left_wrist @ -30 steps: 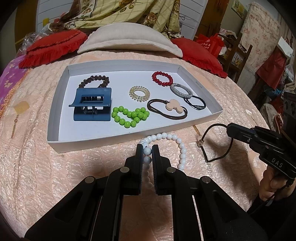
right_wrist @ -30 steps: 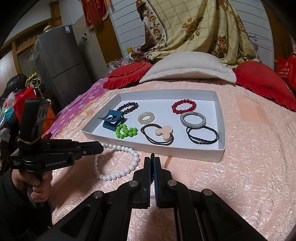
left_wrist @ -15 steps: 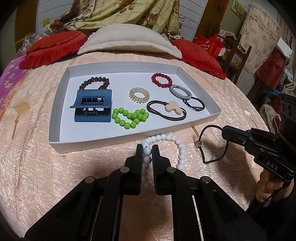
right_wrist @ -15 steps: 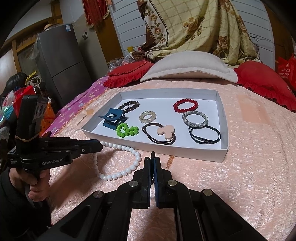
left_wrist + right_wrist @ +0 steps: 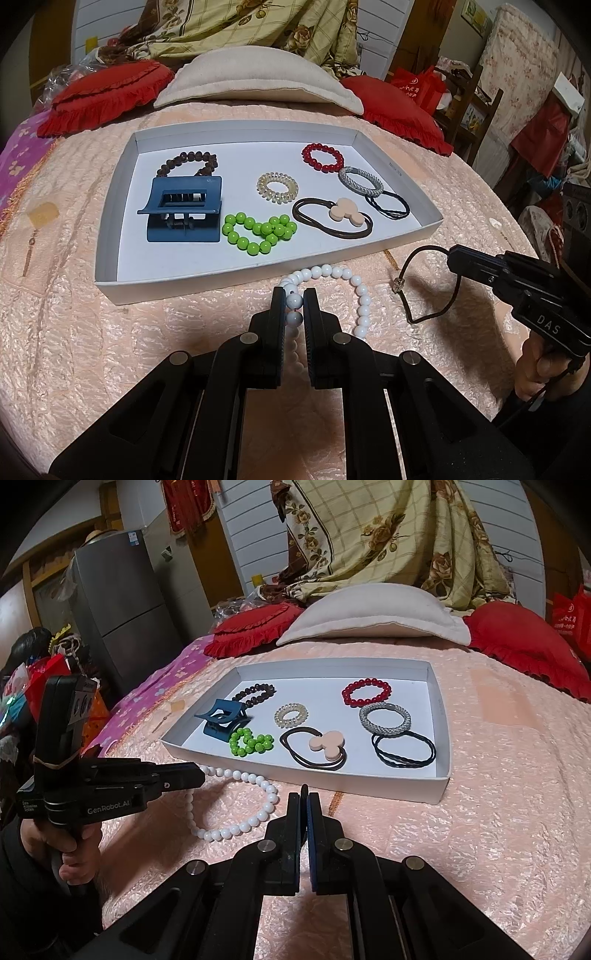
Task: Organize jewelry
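A bed covered in a crinkled peach quilted bedspread fills both views, with a grey refrigerator off in the room's far corner and a floral yellow blanket heaped behind a beige pillow that lies between two red frilled cushions. On the bedspread sits a shallow white cardboard tray holding a blue plastic claw hair clip, a brown wooden bead bracelet, a green bead bracelet, a dark hair tie with a peach mouse-shaped charm, a silver mesh bangle, a red bead bracelet, a black twisted hair tie and a clear spiral hair tie. Just in front of the tray's near wall, a white bead necklace lies on the bedspread, and the left gripper has its fingers pinching one bead of it. The right gripper, fingers pressed nearly together, pinches a thin dark cord loop with a small clear bead, which hangs above the bedspread right of the necklace, near the tray's front right corner
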{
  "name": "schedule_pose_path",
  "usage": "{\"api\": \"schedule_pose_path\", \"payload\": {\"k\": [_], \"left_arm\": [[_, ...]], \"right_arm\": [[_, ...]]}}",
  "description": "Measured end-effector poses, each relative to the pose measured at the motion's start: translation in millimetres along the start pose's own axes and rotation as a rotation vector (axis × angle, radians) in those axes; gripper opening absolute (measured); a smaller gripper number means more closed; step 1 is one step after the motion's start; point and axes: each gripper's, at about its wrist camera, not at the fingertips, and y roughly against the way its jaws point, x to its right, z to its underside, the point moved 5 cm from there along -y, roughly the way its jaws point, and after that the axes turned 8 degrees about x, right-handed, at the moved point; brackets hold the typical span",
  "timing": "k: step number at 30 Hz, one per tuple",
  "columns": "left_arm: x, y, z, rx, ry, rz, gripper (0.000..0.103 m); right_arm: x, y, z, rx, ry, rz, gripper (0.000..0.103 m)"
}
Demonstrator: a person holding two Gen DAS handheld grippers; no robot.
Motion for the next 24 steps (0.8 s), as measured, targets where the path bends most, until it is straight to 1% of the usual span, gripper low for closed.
{"api": "schedule_pose_path", "payload": {"k": [8,10,13,16,21,23,24], "left_arm": [[0.0,1.0,-0.7,0.003,0.002,0.003,0.008],[1.2,4.6,-2.0,0.011,0.002,0.011,0.008],[3.5,15.2,-6.3,0.031,0.007,0.033,0.008],[7.8,30.6,-16.4,0.066,0.019,0.067,0.008],[21.7,57.3,-46.0,0.138,0.053,0.169,0.008],[23.1,60.8,-59.0,0.157,0.07,0.181,0.008],[22.9,61.2,-68.4,0.169,0.074,0.172,0.008]], "right_arm": [[1.0,1.7,-1.3,0.009,-0.004,0.001,0.003],[1.9,4.4,-3.9,0.021,-0.011,0.0,0.003],[2.6,13.1,-12.7,0.062,-0.026,-0.008,0.003],[2.8,22.3,-25.1,0.111,-0.031,-0.008,0.003],[4.7,28.6,-48.1,0.164,-0.042,-0.009,0.003],[6.4,25.3,-58.8,0.17,-0.046,-0.01,0.003],[7.4,22.3,-64.9,0.172,-0.046,-0.006,0.003]]}}
